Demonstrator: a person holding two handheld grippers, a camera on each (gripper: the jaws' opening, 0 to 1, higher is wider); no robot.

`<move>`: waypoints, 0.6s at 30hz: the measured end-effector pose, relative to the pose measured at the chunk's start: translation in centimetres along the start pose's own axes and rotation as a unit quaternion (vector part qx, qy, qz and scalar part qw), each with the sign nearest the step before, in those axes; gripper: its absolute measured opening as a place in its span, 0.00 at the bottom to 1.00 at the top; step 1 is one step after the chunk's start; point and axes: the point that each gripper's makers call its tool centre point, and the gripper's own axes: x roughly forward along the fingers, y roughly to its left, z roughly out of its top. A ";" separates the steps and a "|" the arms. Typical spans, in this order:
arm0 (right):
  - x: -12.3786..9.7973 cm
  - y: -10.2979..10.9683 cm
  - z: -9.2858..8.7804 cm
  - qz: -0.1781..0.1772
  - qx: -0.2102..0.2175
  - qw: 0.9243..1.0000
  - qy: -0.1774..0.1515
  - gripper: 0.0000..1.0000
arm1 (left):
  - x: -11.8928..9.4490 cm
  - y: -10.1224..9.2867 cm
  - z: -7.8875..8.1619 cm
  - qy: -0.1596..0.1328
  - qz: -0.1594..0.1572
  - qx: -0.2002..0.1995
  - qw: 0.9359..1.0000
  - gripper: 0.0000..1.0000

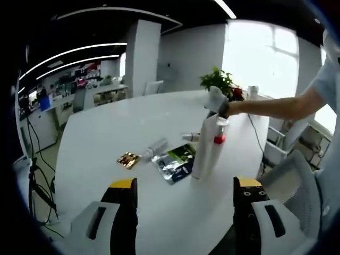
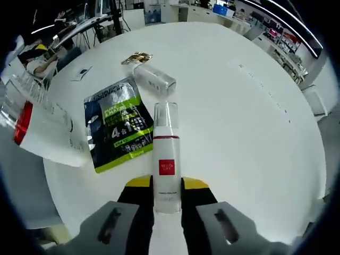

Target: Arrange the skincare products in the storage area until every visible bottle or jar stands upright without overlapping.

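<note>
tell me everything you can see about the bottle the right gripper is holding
The bottle is a slim white cylinder that looks like plastic, with a clear cap on top, a thin red band below the cap and a small red square label on its front. The right gripper is shut on its lower part, one jaw pressing each side. It points away from the camera, along the jaws, held above the white table. A green and black sachet lies just beside it in the view; contact cannot be told.

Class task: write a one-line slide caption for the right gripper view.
Right gripper shut on a red-labelled white bottle above the white table, beside a green sachet.
</note>
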 end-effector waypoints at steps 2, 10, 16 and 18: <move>-0.8 0.3 0.3 -0.015 0.009 1.000 -0.024 0.17 | 0.1 -0.3 0.0 0.000 -0.003 -0.001 1.000 0.71; -5.4 2.7 1.9 -0.059 0.034 0.990 -0.125 0.17 | 0.1 -0.8 0.1 -0.007 0.000 -0.005 1.000 0.71; -8.7 5.6 2.4 -0.073 0.044 0.983 -0.165 0.18 | 0.2 -1.8 0.8 -0.019 -0.003 -0.007 1.000 0.70; -9.6 6.7 2.5 -0.077 0.044 0.980 -0.178 0.18 | 0.2 -2.2 1.1 -0.027 -0.006 -0.006 1.000 0.70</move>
